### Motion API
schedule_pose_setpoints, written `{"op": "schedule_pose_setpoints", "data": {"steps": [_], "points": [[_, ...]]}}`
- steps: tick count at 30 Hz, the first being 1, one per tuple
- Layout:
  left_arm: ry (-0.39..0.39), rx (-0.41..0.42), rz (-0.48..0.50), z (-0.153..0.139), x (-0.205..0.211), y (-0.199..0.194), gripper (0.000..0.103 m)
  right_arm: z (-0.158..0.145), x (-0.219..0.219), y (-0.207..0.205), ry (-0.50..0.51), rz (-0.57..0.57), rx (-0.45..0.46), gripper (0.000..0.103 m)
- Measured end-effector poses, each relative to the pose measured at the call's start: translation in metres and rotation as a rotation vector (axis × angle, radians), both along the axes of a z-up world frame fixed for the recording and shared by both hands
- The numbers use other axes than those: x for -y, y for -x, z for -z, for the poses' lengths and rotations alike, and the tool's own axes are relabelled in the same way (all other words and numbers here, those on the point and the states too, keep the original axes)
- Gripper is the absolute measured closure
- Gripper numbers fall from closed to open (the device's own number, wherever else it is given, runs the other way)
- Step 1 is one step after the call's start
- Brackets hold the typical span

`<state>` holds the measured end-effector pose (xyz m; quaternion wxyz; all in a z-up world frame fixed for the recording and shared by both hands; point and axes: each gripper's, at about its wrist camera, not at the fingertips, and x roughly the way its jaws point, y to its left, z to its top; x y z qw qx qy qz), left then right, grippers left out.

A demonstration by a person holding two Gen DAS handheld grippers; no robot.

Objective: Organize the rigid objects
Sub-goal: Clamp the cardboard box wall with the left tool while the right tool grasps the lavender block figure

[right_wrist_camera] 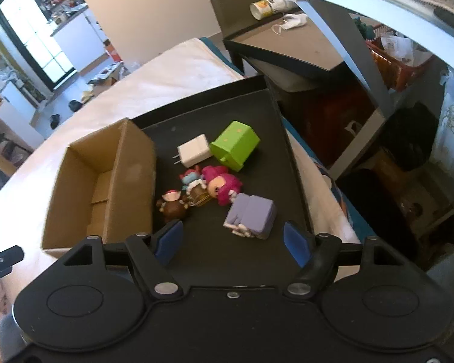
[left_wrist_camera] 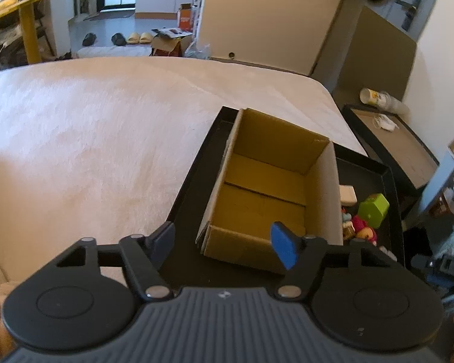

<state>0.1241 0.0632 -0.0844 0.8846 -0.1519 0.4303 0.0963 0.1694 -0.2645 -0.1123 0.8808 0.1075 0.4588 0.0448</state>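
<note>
**While both tools gape, the toys lie loose in the tray**

While the left view shows mostly the empty cardboard box (left_wrist_camera: 266, 187) in the black tray (left_wrist_camera: 193, 163) on the bed (left_wrist_camera: 90, 127), only the right view shows all the toys beside it: white charger (right_wrist_camera: 194, 153), green cube (right_wrist_camera: 235, 145), pink doll (right_wrist_camera: 221, 184), brown figure (right_wrist_camera: 172, 205), lilac block (right_wrist_camera: 251, 216). Left tool (left_wrist_camera: 224, 242) and right tool (right_wrist_camera: 233, 242) hover wide open, holding nothing.
</note>
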Motion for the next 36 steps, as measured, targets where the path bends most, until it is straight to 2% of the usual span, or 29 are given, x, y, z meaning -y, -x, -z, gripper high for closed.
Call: {"op": "schedule_pose_setpoints", "data": {"steps": [6,8,13,17,25,30,32,33,34,36], "points": [[0.036,-0.027,-0.034,0.016,-0.010,-0.017,0.050,0.014,-0.001,-0.017,0.004,0.023,-0.033,0.034],[0.040,-0.035,-0.045,0.022,-0.014,-0.024,0.054,0.019,-0.001,-0.022,0.003,0.034,-0.053,0.038],[0.043,-0.060,-0.079,0.034,-0.023,-0.037,0.058,0.034,-0.001,-0.038,0.010,0.061,-0.098,0.039],[0.049,-0.079,-0.066,0.039,-0.024,-0.045,0.061,0.043,0.000,-0.048,0.031,0.076,-0.126,0.040],[0.044,-0.106,-0.072,0.050,-0.025,-0.060,0.065,0.052,-0.010,-0.059,0.099,0.055,-0.127,0.040],[0.049,-0.129,-0.055,0.054,-0.024,-0.067,0.075,0.064,-0.016,-0.071,0.116,0.052,-0.173,0.040],[0.051,-0.144,-0.048,0.056,-0.024,-0.070,0.082,0.071,-0.018,-0.074,0.134,0.048,-0.194,0.041],[0.052,-0.153,-0.043,0.057,-0.023,-0.071,0.084,0.074,-0.019,-0.074,0.138,0.044,-0.203,0.043],[0.058,-0.157,-0.036,0.058,-0.023,-0.073,0.090,0.077,-0.019,-0.075,0.131,0.036,-0.210,0.050],[0.032,-0.164,-0.030,0.057,-0.019,-0.073,0.091,0.078,-0.020,-0.075,0.139,0.033,-0.219,0.054]]}}
